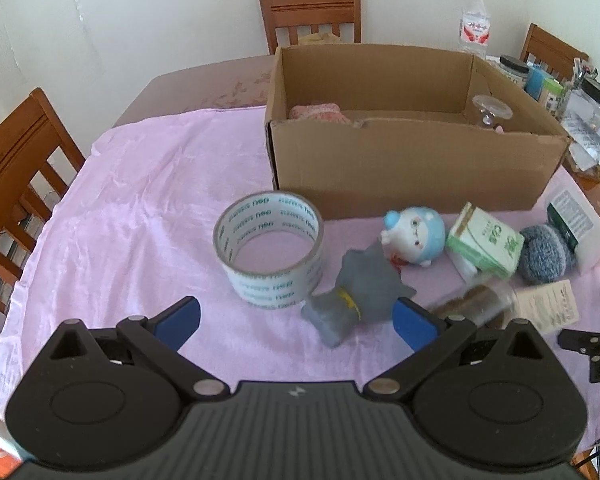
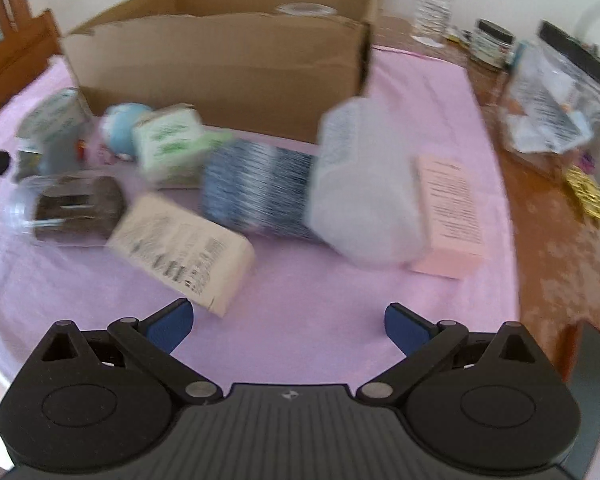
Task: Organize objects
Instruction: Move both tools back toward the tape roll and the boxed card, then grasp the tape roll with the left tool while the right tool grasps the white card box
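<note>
Between left claw (image 1: 296, 320) fingers — grey toy (image 1: 356, 292)

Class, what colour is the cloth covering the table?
Pale pink cloth, clearest in the left wrist view.

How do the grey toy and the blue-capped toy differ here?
The grey toy is dark grey with a yellow collar; the blue-capped toy is white-faced and light blue. The grey one is elongated and lies nearest the left claw; the blue-capped one is round and lies nearer the cardboard box. Both lie on the pink cloth.
</note>
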Motion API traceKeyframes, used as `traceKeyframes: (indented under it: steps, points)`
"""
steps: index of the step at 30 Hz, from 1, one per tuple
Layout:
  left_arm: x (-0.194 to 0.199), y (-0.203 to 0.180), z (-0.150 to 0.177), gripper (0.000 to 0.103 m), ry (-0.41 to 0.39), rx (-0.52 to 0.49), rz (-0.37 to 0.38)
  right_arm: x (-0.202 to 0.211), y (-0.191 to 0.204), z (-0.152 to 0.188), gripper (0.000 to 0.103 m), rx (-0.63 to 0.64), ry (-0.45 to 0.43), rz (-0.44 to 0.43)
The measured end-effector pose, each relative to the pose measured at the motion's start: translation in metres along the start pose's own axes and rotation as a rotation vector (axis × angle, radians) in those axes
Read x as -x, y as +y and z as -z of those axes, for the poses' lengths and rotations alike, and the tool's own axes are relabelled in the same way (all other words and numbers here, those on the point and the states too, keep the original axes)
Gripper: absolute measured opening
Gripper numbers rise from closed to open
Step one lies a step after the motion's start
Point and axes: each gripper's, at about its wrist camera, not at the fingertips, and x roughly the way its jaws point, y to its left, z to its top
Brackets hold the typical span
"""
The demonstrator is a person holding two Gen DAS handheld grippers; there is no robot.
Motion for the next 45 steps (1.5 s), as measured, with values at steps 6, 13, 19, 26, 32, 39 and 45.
traceKeyframes:
  steps: [6,13,19,26,32,39,45]
  points:
    - [-0.019,0.009,-0.011,0.102,-0.006,-0.01,0.03,0.004,-0.005,0.0,0.103,-0.054,0.003,0.018]
    - [-0.042,0.028,-0.025,0.102,0.004,-0.018,0.075,0.026,0.011,-0.01,0.103,-0.114,-0.054,-0.015]
    - [-0.062,0.033,-0.032,0.102,0.026,-0.046,0.116,0.025,0.033,-0.023,0.103,-0.136,-0.059,-0.048]
    - [-0.075,0.035,-0.039,0.102,0.032,-0.075,0.133,0.001,0.06,-0.024,0.103,-0.145,-0.011,-0.028]
    - [-0.078,0.041,-0.039,0.102,0.044,-0.107,0.132,-0.007,0.06,-0.021,0.103,-0.174,0.016,0.058]
    - [-0.081,0.044,-0.039,0.102,0.047,-0.125,0.141,-0.003,0.049,-0.014,0.103,-0.207,0.02,0.098]
    - [-0.088,0.035,-0.042,0.1,0.05,-0.123,0.16,-0.007,0.056,-0.021,0.102,-0.187,0.001,0.098]
